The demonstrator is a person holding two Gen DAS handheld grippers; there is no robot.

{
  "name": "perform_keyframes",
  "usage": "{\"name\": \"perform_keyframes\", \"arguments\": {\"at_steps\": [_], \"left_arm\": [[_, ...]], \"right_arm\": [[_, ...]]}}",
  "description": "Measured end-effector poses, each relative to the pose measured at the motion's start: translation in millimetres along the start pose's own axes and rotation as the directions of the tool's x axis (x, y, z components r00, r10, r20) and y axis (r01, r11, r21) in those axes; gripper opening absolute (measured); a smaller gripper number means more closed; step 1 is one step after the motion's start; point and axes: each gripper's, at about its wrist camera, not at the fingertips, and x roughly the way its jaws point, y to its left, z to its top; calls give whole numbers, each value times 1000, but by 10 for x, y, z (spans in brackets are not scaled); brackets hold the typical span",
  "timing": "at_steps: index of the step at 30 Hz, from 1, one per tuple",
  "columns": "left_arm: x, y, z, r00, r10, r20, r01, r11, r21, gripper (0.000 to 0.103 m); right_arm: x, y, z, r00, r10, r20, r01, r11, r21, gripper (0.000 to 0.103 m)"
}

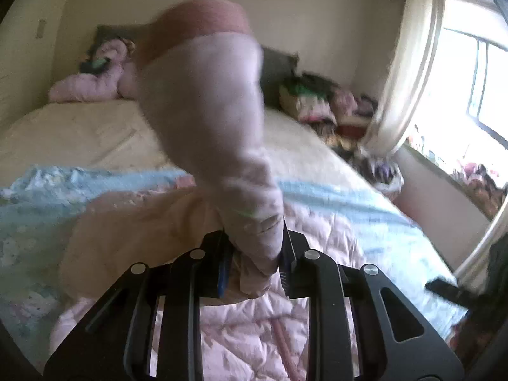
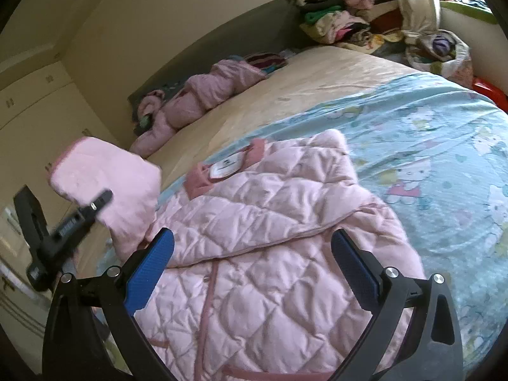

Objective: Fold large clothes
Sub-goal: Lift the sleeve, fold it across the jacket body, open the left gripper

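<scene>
A pink quilted jacket (image 2: 273, 209) lies spread on the bed, with its collar and white label (image 2: 225, 166) at the far end. My left gripper (image 1: 254, 244) is shut on one sleeve (image 1: 209, 120) and holds it up off the bed, blurred, with the darker pink cuff on top. In the right wrist view that gripper (image 2: 79, 212) shows at the left with the lifted sleeve (image 2: 108, 174) beside the jacket's left edge. My right gripper (image 2: 252, 238) hovers open over the jacket's middle with nothing between its blue pads (image 2: 149, 270).
A light blue cartoon-print blanket (image 2: 428, 146) lies under the jacket over a cream sheet (image 2: 301, 82). A bundle of pink clothing (image 2: 197, 95) sits by the dark headboard. Heaped clothes (image 2: 343, 22) fill the far corner near the curtain (image 1: 409, 63). Cupboards (image 2: 31, 101) stand left.
</scene>
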Motion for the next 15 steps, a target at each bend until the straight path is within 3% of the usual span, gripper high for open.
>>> {"name": "perform_keyframes", "arguments": {"at_steps": [5,15], "left_arm": [[276,-117,-205,996,-6,-89,11,999,51,16],[628,-133,-505,973,-53,-224,65,997,45,21]], "right_arm": [[-98,-107,54,999,-27,34,26,1000,17,99],[-129,-187,61,998,-46,39,45,998,41,99]]}}
